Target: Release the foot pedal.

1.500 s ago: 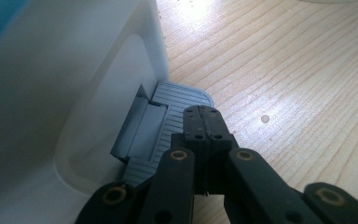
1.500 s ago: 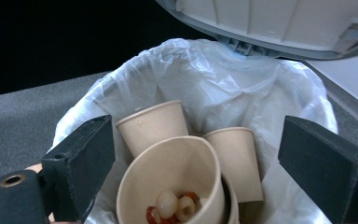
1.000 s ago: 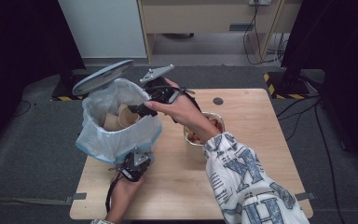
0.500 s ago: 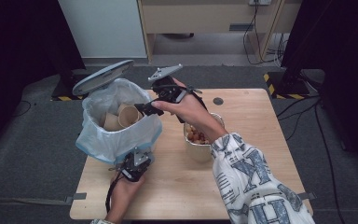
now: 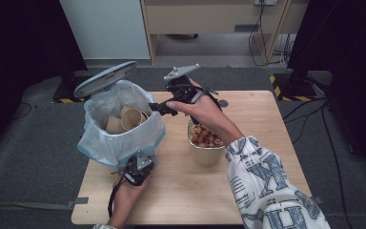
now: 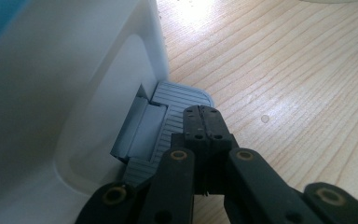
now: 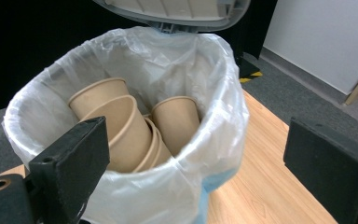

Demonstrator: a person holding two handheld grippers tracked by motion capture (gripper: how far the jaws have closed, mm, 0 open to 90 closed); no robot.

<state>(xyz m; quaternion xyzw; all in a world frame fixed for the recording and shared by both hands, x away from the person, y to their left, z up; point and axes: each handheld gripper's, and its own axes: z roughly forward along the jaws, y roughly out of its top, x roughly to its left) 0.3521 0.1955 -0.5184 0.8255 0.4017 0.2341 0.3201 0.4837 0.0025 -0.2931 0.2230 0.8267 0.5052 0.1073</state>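
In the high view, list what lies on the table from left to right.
Lined pedal bin holding paper cups → left gripper, fingers shut, at the bin's foot → right gripper, fingers open and empty → tub of snacks → small dark disc.

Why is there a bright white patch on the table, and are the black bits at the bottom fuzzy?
Left gripper view: lamp glare whitens the table near the top edge; the shut left gripper looks fairly sharp. Right gripper view: the near jaws look soft, the paper cups sharper.

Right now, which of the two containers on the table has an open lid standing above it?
The white pedal bin with the plastic liner and brown paper cups; its grey lid is raised. The paper bowl of snacks beside it has no lid.
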